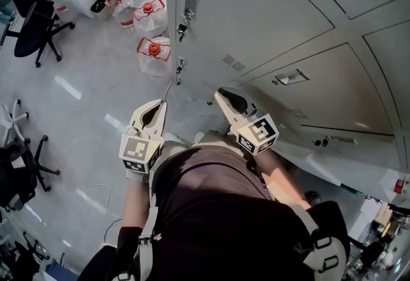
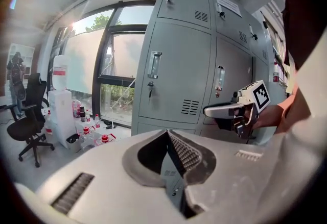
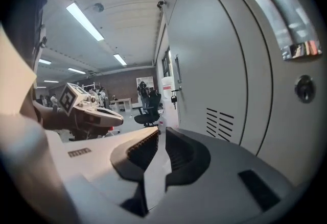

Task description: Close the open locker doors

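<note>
A bank of grey lockers (image 1: pixel 269 24) fills the right of the head view. Its doors in the left gripper view look closed, each with a handle (image 2: pixel 155 65) and a keyhole. Low on the right a pale panel (image 1: pixel 323 168) juts out from the bank; I cannot tell whether it is a door standing ajar. My left gripper (image 1: pixel 160 104) (image 2: pixel 168 133) is held in the air left of the lockers, shut and empty. My right gripper (image 1: pixel 221 93) (image 3: pixel 159 133) hangs beside a closed door (image 3: pixel 219 65) with a chrome handle (image 3: pixel 286 19), jaws together with nothing between them.
Water jugs with red caps (image 1: pixel 152 49) stand on the floor by the locker bank's end. Black office chairs (image 1: pixel 32 17) (image 1: pixel 19 171) are at the left. A water dispenser (image 2: pixel 59 100) stands by the window. Each gripper shows in the other's view (image 2: pixel 217 111) (image 3: pixel 110 117).
</note>
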{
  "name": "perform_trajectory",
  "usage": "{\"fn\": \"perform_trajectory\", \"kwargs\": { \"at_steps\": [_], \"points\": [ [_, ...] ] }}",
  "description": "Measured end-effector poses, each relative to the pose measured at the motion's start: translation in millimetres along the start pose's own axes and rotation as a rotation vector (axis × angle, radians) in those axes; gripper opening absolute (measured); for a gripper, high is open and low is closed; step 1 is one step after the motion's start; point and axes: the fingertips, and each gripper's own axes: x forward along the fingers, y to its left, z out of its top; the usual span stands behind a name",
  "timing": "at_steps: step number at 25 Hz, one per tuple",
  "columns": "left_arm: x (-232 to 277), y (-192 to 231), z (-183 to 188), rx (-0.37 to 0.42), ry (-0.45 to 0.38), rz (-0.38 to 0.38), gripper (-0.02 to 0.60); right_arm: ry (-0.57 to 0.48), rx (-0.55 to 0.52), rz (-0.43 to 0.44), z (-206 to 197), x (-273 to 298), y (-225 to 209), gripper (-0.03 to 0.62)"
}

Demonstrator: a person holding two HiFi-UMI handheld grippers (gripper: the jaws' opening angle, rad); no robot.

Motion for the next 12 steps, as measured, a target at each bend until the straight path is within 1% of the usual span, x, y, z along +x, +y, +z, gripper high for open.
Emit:
{"fn": "perform_trajectory", "kwargs": {
  "at_steps": [6, 12],
  "points": [
    [20.6, -23.3, 24.9, 0.059, -0.042, -0.084, 0.009, -0.062, -0.018, -0.055, 21.8, -31.9, -9.9, 0.055],
    [33.8, -46.0, 46.6, 0.131, -0.096, -0.155, 0.009, -0.106, -0.028, -0.100, 31.7, -52.6, -16.2, 0.055]
  ]
}}
